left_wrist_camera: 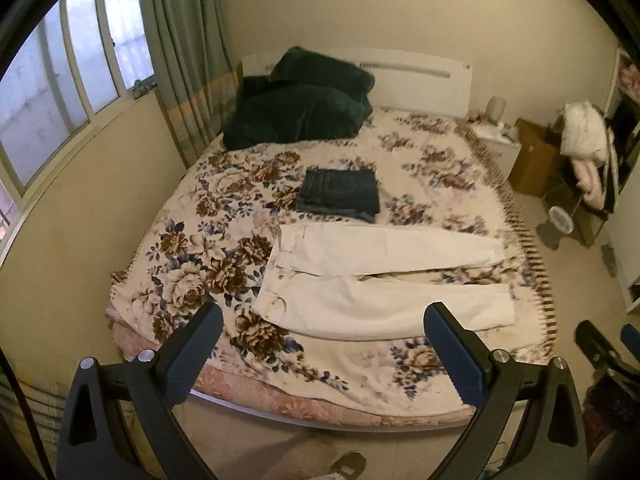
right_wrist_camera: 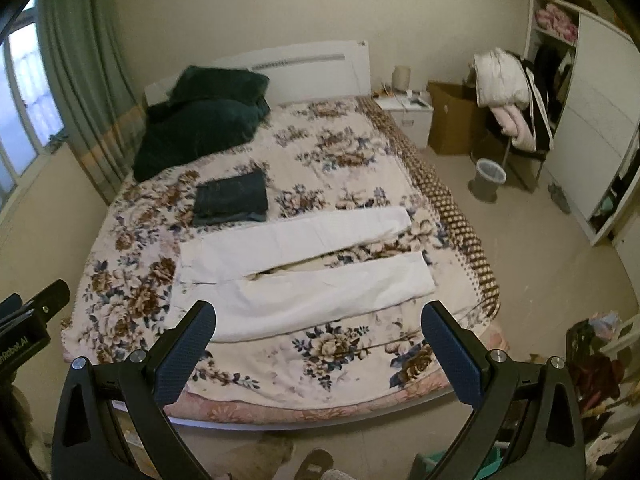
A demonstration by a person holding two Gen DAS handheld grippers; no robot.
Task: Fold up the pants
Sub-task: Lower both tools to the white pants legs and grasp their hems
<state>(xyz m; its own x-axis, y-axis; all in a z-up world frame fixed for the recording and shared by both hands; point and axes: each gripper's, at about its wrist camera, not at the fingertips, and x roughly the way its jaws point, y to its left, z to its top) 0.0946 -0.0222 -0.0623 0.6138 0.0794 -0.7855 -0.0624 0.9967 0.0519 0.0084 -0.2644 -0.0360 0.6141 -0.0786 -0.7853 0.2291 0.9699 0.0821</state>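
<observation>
Your left gripper (left_wrist_camera: 324, 328) and right gripper (right_wrist_camera: 318, 326) both gape wide, grasping nothing. The white pants (left_wrist_camera: 384, 276) lie flat across the floral bedspread (left_wrist_camera: 208, 264) at frame center, 2 legs splayed rightward, below folded dark jeans (left_wrist_camera: 340, 194).

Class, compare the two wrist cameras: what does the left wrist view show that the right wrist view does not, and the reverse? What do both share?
Only the left wrist view: the wide window panes nearly in full, and the trouser waistband clearly.

Only the right wrist view: the white wardrobe with its shelves, and floor clutter.

Both: white trousers laid flat, folded dark jeans, floral bedspread, dark green blanket, and open tongs, left and right, holding nothing.
</observation>
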